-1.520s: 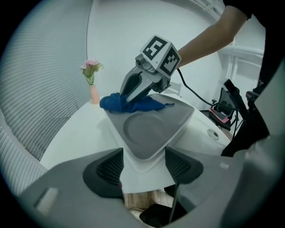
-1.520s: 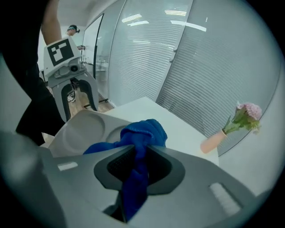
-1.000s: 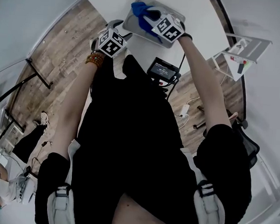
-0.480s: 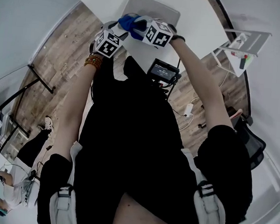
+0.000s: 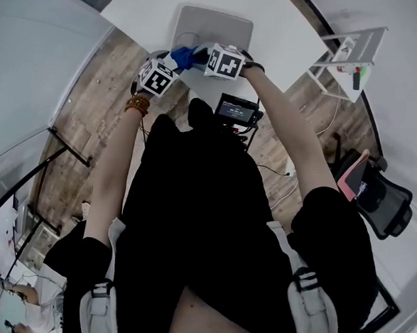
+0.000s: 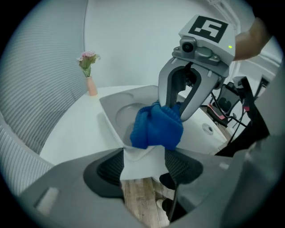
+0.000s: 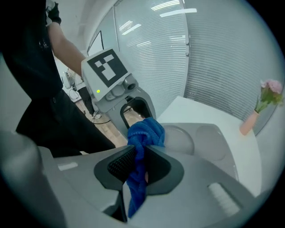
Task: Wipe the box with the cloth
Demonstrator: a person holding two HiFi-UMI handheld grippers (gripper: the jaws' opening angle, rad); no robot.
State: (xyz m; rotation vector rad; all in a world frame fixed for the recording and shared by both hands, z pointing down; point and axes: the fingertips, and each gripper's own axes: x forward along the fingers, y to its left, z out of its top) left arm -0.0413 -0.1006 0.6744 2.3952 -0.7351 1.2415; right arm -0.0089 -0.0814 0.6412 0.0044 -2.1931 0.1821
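While the box (image 5: 208,23) sits on the white table (image 5: 145,8) near its edge, I read the cloth (image 7: 144,131) bunched at its near corner, pinched tight by the jaws of the right gripper (image 7: 141,156). My left gripper (image 6: 143,162) hangs just beside, jaws spread, clamping nothing.

Plain white tabletop (image 5: 145,8) here, with a shallow grey box (image 5: 211,24) sitting near its front edge and a little pink flower vase (image 6: 91,85) standing well apart, further back.
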